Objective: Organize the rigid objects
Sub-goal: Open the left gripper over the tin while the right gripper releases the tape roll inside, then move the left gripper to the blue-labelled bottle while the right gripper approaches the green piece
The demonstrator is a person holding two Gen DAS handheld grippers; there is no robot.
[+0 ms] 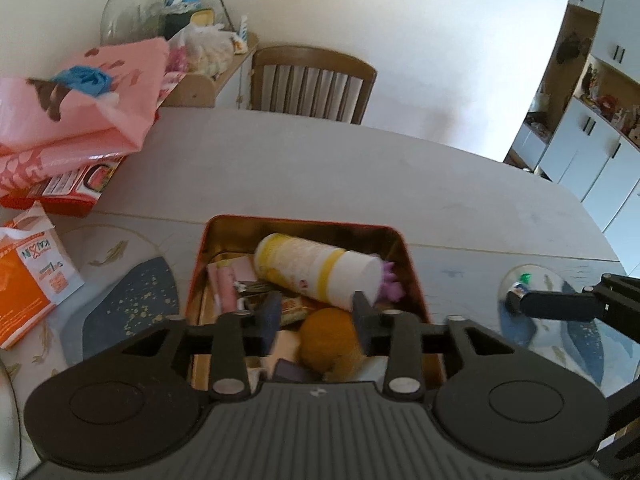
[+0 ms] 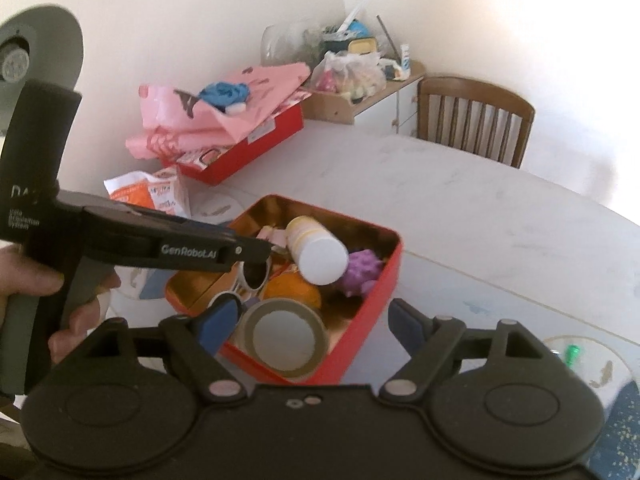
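Note:
A red tin (image 1: 414, 276) (image 2: 384, 280) with a gold inside stands on the table. In it lie a white and yellow bottle (image 1: 316, 270) (image 2: 316, 254), a purple spiky ball (image 1: 390, 286) (image 2: 362, 272), an orange ball (image 1: 330, 338) (image 2: 292, 286), white-framed sunglasses (image 2: 250, 280) and a grey tape roll (image 2: 282, 336). My left gripper (image 1: 316, 314) (image 2: 262, 254) hovers open over the tin's near part, above the orange ball and not touching it. My right gripper (image 2: 314, 320) stands wide open above the tape roll, pads clear of it. One of its fingers (image 1: 556, 306) shows right of the tin.
A red box (image 2: 248, 152) under pink bags (image 1: 80, 120) sits at the table's far left, with an orange and white packet (image 1: 28, 280) nearer. A wooden chair (image 1: 312, 80) and a cluttered shelf (image 2: 360, 100) stand behind the table. A small green-tipped object (image 1: 524, 282) lies to the right.

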